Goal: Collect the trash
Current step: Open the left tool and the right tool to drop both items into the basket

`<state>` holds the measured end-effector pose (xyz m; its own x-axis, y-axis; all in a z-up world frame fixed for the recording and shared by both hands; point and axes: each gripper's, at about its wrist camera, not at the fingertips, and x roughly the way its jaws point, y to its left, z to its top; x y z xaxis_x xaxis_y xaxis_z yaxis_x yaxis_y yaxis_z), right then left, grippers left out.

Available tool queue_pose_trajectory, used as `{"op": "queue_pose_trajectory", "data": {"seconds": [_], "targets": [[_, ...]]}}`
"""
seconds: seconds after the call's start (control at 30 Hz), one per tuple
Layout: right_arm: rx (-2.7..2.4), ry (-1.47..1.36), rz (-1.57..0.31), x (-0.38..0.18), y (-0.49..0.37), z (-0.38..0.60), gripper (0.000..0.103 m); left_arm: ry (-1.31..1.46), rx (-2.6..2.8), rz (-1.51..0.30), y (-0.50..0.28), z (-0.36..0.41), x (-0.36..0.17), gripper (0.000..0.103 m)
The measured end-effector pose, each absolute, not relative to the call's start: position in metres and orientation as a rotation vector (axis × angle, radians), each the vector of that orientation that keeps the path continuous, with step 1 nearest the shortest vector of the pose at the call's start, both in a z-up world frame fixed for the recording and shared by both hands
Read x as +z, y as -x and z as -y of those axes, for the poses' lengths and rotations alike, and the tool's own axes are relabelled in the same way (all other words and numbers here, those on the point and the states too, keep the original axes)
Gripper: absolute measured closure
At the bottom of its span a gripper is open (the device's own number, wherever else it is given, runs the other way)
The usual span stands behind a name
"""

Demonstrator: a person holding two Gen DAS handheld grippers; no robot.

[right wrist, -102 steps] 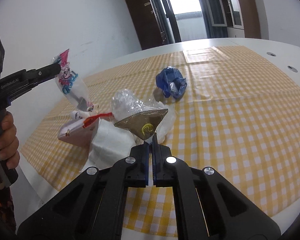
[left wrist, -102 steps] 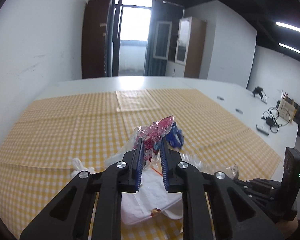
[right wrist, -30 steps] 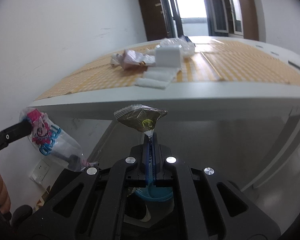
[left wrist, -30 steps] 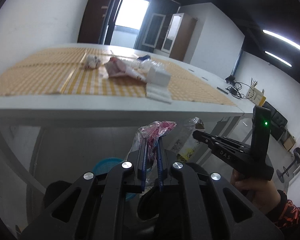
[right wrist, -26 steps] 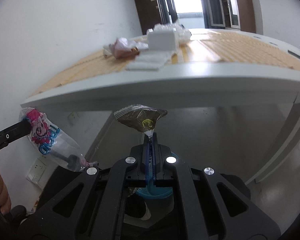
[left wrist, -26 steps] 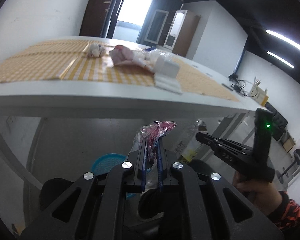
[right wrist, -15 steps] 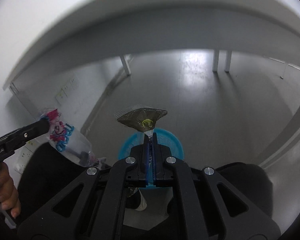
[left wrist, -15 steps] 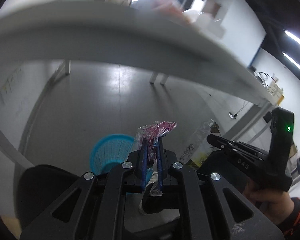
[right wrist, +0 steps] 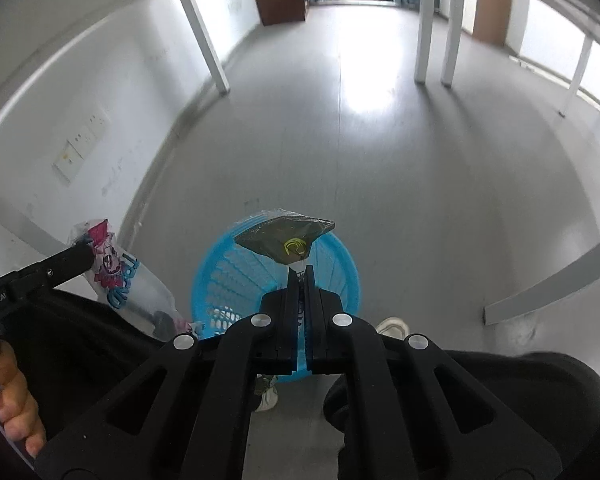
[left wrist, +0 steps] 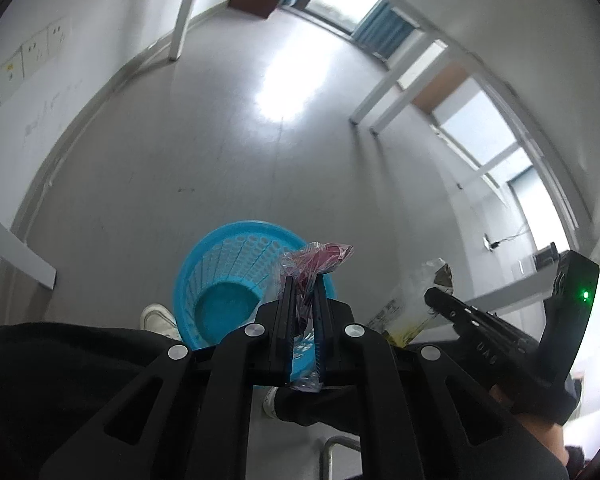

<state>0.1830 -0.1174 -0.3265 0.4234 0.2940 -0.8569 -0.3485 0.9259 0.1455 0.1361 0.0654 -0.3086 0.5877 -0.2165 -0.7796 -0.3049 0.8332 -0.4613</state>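
Right wrist: right tool (right wrist: 300, 276) angled down, pinching dark wrapper (right wrist: 286, 236) above basket (right wrist: 336, 264).

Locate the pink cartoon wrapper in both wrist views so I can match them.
Left wrist: pink cartoon wrapper at lower centre, pinched in the left hand-held gripper, in front of the blue basket's right rim.
Right wrist: same wrapper at lower left, hanging from the left hand-held gripper's tip, left of the basket.
Shared landmark: the blue basket on the floor.
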Motion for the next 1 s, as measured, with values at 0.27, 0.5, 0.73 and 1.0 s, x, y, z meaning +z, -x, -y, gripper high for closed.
{"op": "queue_pose_trajectory", "data": {"seconds": [0.27, 0.5, 0.73, 1.0], "targets": [[0.358, 0.107, -1.163, -0.379, -0.22, 0.094, 0.101, 0.578, 0.098, -1.052, -0.175, -0.066, -0.345, 0.096], [0.313, 0.073, -1.216, -0.408, -0.239, 0.089, 0.101, 0.582, 0.103, -1.078, -0.185, -0.064, -0.359, 0.096], [0.381, 0.02, -1.169, -0.403, -0.236, 0.09, 0.07, 0.62, 0.1, -1.059, -0.185, -0.074, -0.363, 0.062], [0.396, 0.043, -1.166, -0.392, -0.224, 0.085, 0.07, 0.645, 0.149, -1.034, -0.168, -0.081, -0.354, 0.062]]}}
